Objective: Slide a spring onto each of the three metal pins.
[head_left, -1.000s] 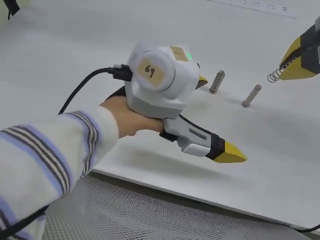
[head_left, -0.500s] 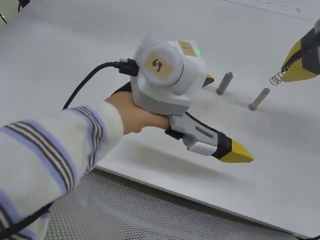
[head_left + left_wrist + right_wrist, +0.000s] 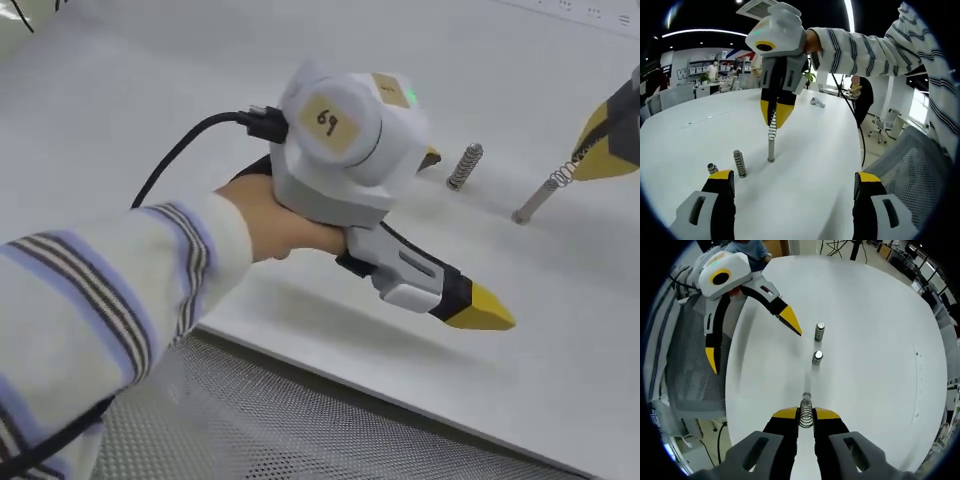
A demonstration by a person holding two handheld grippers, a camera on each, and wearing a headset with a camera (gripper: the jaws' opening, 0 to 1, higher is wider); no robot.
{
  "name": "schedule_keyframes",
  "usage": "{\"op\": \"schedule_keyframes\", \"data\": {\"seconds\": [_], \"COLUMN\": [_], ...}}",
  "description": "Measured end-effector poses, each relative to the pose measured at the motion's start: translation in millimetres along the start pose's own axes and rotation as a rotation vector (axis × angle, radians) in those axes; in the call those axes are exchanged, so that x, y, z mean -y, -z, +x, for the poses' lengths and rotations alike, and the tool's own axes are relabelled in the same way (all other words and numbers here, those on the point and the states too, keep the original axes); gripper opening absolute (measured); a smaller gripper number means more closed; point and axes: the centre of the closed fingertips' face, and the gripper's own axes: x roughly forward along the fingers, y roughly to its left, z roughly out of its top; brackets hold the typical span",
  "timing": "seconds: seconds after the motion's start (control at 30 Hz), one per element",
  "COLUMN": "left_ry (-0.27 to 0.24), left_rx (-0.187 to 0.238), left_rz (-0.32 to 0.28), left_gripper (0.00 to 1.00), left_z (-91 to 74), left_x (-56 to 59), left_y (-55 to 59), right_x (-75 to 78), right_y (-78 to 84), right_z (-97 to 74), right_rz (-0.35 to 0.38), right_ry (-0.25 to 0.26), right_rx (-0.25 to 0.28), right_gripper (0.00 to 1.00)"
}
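Springs on pins, progress | first pin (image 3: pixel 740 162): sprung, upright on surface (image 3: pixel 815 150) | right claw (image 3: pixel 806 415): clamped on spring (image 3: pixel 772 129), lower end meeting second pin (image 3: pixel 771 150), not yet seated | left claw (image 3: pixel 795 176): apart, empty | third pin (image 3: pixel 713 167): state unclear.

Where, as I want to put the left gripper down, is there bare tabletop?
Free: the wide white table on the side of the pin row away from the left gripper, and the strip between that gripper and the table's near edge. Crowded: that row, where the right gripper holds a spring at the top of the end pin.
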Motion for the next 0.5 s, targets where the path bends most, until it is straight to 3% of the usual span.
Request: {"op": "schedule_keyframes", "data": {"seconds": [0.1, 0.5], "left_ry": [0.001, -0.007], "left_rx": [0.002, -0.015], "left_rz": [-0.006, -0.011], "left_gripper": [0.98, 0.98], "left_z": [0.1, -0.4], "left_x": [0.3, 0.7], "left_y": [0.1, 4.4], "right_x": [6.3, 0.7], "right_y": [1.9, -2.0], "right_z": [1.3, 1.3], "right_rz": [0.001, -0.009], "right_ry": [0.0, -0.008], "right_rx": [-0.007, -0.014], "right_gripper": [0.08, 0.08]}}
